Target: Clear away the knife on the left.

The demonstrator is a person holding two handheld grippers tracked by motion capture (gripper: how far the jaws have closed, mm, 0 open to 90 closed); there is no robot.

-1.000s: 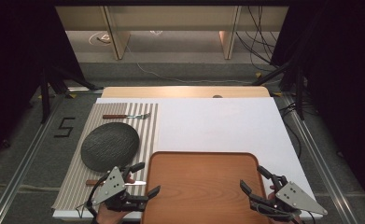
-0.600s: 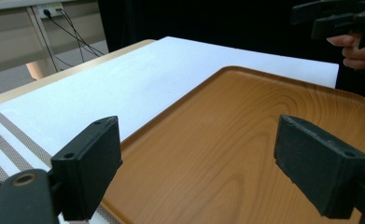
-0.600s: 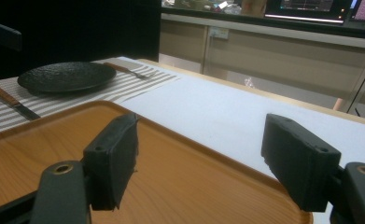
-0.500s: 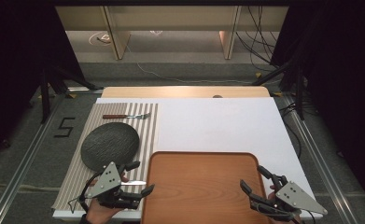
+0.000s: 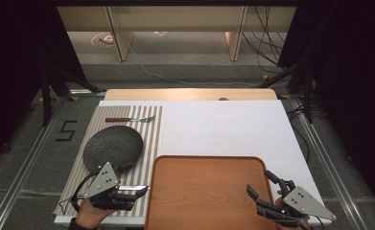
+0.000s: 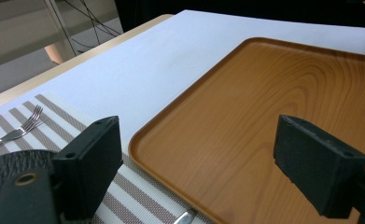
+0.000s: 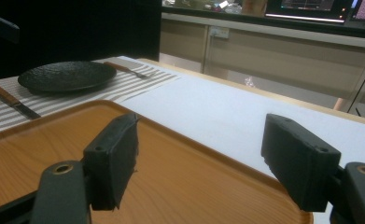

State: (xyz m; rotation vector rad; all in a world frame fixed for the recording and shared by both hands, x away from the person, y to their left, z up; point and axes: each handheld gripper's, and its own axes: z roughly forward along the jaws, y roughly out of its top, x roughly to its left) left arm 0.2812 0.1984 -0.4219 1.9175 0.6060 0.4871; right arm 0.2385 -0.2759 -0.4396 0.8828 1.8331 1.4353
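A wooden tray (image 5: pixel 204 191) lies at the table's front centre with nothing on it. My left gripper (image 5: pixel 139 192) hovers low over the striped placemat (image 5: pixel 149 129), just left of the tray, jaws pointing right at the tray's rim. It stands open in the left gripper view (image 6: pixel 196 135), one jaw over the mat and the other over the tray (image 6: pixel 273 107). A knife tip (image 6: pixel 186 217) shows below it. My right gripper (image 5: pixel 259 183) is open over the tray's front right corner, empty in its own view (image 7: pixel 203 130).
A dark round plate (image 5: pixel 112 146) sits on the placemat, with a fork (image 5: pixel 127 119) beyond it. A wood-handled knife (image 7: pixel 12 102) lies on the mat by the plate (image 7: pixel 68 74). White table cover (image 5: pixel 223 127) spreads behind the tray.
My left gripper has shifted a little left and turned, so its jaws now point right along the tray's edge, over the knife. The right gripper has not moved.
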